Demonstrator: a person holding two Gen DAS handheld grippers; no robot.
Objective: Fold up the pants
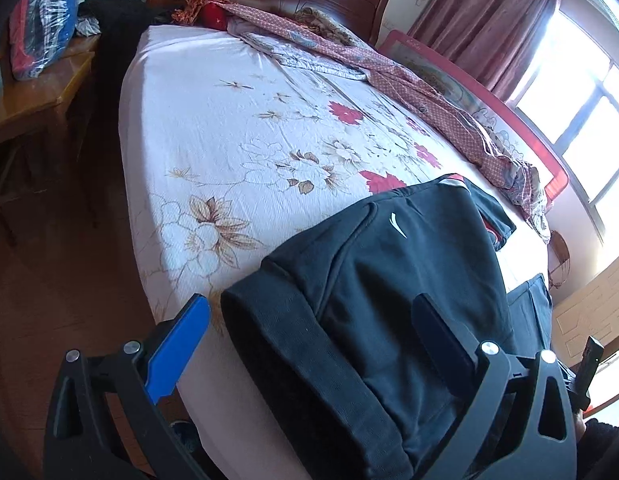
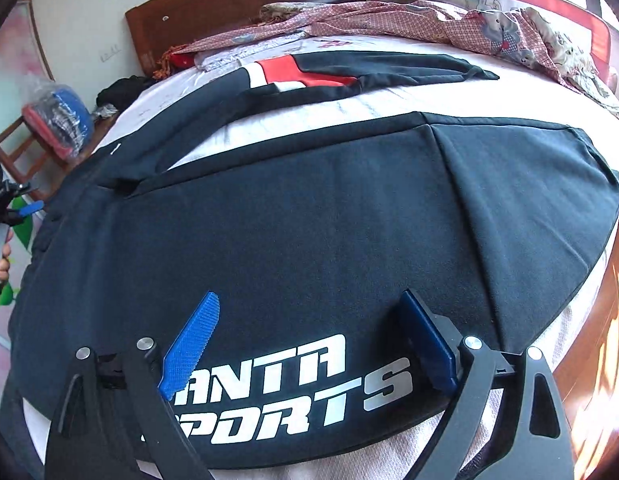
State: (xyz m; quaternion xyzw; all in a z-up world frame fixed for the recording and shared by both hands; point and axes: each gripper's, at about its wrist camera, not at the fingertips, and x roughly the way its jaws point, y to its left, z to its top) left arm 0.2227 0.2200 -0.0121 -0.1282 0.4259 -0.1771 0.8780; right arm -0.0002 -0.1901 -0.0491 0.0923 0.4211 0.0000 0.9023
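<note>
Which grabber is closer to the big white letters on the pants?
Right. The right gripper hangs open just over the white letters on the pants. The left gripper is at the waistband end, far from them.

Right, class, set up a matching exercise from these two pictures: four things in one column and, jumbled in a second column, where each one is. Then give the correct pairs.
Things
1. dark pants
2. plastic-wrapped bundle
3. pink checked quilt
4. curtain

Places
A. beside the window
B. bunched along the bed's far side by the red rail
C. spread on the near part of the bed
D. on the wooden bedside table

Pairs: 1-C, 2-D, 3-B, 4-A
</note>
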